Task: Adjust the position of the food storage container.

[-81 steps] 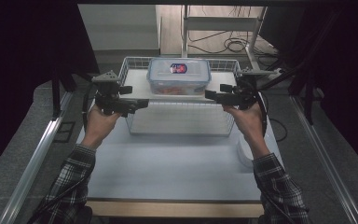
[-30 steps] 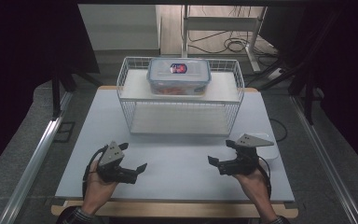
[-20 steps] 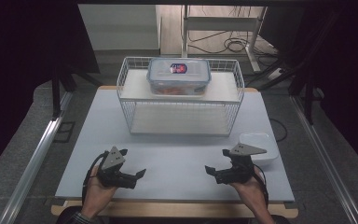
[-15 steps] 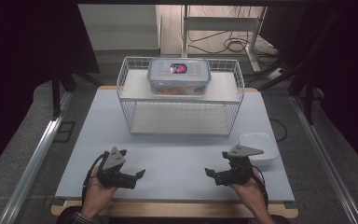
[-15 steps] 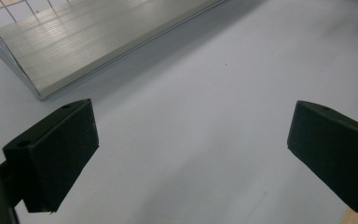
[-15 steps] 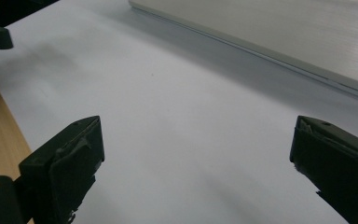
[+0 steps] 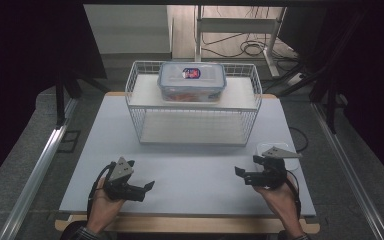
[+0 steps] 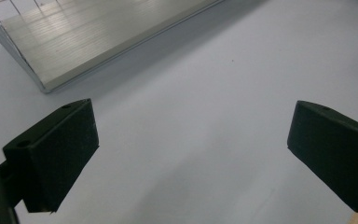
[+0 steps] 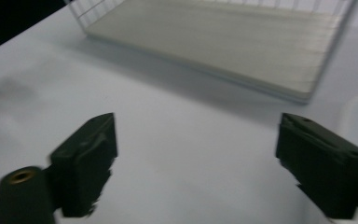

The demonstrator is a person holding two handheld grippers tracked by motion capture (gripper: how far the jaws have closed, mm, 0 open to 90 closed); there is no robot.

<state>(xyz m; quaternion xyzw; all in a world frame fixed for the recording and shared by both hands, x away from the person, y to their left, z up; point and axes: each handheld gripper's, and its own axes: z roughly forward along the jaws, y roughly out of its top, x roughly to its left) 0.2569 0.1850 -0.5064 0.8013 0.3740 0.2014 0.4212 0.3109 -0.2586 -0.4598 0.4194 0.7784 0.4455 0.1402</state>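
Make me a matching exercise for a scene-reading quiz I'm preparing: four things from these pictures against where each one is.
Things:
1. lidded plastic container
2. wire rack
3. left gripper
4. small white dish

Places:
A. near table edge, at the left
B. on the rack's top shelf
C. middle-back of the table
D. beside the right gripper

Pairs: 1-B, 2-C, 3-A, 4-D

Dark surrounds, grey floor (image 7: 25, 150), loose cables (image 7: 252, 48), perhaps desk legs (image 7: 275, 37)
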